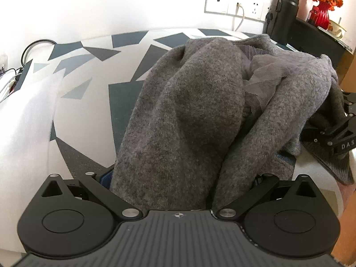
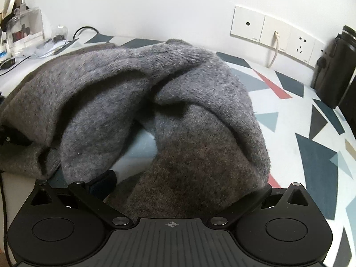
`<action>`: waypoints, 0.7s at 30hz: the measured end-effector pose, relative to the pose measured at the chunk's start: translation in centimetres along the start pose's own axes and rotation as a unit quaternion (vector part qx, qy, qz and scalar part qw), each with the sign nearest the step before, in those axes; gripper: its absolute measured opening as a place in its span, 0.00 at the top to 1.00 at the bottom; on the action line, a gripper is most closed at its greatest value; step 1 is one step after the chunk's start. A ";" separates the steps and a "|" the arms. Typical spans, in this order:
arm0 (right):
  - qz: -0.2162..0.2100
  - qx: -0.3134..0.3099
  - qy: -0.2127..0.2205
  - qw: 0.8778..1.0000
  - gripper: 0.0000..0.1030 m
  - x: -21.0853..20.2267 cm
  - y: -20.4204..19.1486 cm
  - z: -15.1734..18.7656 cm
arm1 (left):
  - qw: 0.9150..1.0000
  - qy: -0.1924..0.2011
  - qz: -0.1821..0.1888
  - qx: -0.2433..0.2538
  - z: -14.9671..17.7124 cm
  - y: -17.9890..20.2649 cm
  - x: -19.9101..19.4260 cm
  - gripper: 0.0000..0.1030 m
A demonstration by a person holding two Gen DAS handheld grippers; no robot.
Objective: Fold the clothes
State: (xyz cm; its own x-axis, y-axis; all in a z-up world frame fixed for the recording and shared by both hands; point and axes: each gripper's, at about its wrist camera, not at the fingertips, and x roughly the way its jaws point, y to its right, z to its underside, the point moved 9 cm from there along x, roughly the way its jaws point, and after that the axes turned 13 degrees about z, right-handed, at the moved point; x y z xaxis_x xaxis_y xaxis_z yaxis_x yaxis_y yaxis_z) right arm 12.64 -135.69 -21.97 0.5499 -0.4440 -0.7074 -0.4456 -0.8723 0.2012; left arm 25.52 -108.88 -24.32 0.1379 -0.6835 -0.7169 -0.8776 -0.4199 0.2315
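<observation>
Both the left gripper (image 1: 178, 187) and right gripper (image 2: 178, 189) pinch bunched grey sweater (image 1: 189, 115), lifting it off the patterned tabletop (image 2: 311, 115) to spread it; fingertips hidden.

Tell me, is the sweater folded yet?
Not yet. Nothing looks folded: the grey sweater is bunched in lumps on the patterned tablecloth. Right now the left tool and right tool each have sweater fabric draped between their fingers. Spreading it flat and folding all remain.

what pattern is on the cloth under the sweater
White with scattered triangles in dark teal, grey, pale blue and red on the tablecloth under the grey sweater; right wrist view shows it best.
</observation>
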 end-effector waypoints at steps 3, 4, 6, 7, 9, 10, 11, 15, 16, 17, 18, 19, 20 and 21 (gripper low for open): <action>-0.003 0.000 0.010 1.000 0.01 0.2 0.3 0.0 | 1.000 0.023 -0.003 0.005 0.3 0.1 -0.2 0.00; -0.004 0.000 0.015 1.000 0.01 0.2 0.4 0.0 | 1.000 0.028 -0.004 0.005 0.3 0.2 -0.2 0.00; -0.003 0.002 0.027 1.000 0.01 0.1 0.5 0.3 | 0.999 0.033 -0.006 0.004 0.4 0.2 -0.3 0.00; -0.003 0.004 0.033 0.999 0.01 0.0 0.5 0.4 | 0.999 0.035 -0.007 0.003 0.4 0.2 -0.3 0.00; 0.001 0.008 0.044 0.999 0.01 -0.2 0.5 0.5 | 0.999 0.040 -0.009 0.003 0.5 0.2 -0.4 0.00; 0.003 0.010 0.048 0.999 0.01 -0.2 0.5 0.6 | 0.999 0.043 -0.010 0.004 0.6 0.3 -0.5 0.00; 0.004 0.012 0.053 0.999 0.01 -0.3 0.5 0.6 | 0.999 0.047 -0.011 0.004 0.7 0.3 -0.5 0.00; 0.009 0.020 0.074 0.997 0.01 -0.5 0.5 0.9 | 0.998 0.059 -0.017 0.011 0.9 0.5 -0.7 0.00; 0.011 0.022 0.083 0.996 0.01 -0.6 0.5 0.9 | 0.998 0.062 -0.020 0.018 0.9 0.7 -0.8 0.00; 0.013 0.024 0.091 0.995 0.01 -0.6 0.5 1.0 | 0.997 0.063 -0.023 0.025 0.9 0.8 -0.8 0.00; 0.015 0.025 0.098 0.995 0.01 -0.7 0.5 1.1 | 0.997 0.063 -0.027 0.032 0.9 1.0 -0.8 0.00; 0.016 0.027 0.101 0.994 0.01 -0.7 0.5 1.2 | 0.997 0.063 -0.031 0.039 0.8 1.1 -0.9 0.00; 0.017 0.029 0.101 0.994 0.01 -0.7 0.5 1.2 | 0.997 0.063 -0.034 0.043 0.8 1.3 -0.8 0.00; 0.018 0.032 0.102 0.994 0.01 -0.7 0.6 1.2 | 0.996 0.062 -0.035 0.047 0.8 1.4 -0.8 0.00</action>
State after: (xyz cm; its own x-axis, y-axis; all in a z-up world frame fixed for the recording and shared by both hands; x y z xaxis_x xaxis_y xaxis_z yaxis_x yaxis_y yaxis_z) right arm 11.11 -135.62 -22.18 0.6615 -0.5124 -0.5475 -0.5078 -0.8433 0.1758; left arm 23.83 -108.45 -23.90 0.2507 -0.7261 -0.6402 -0.9024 -0.4147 0.1170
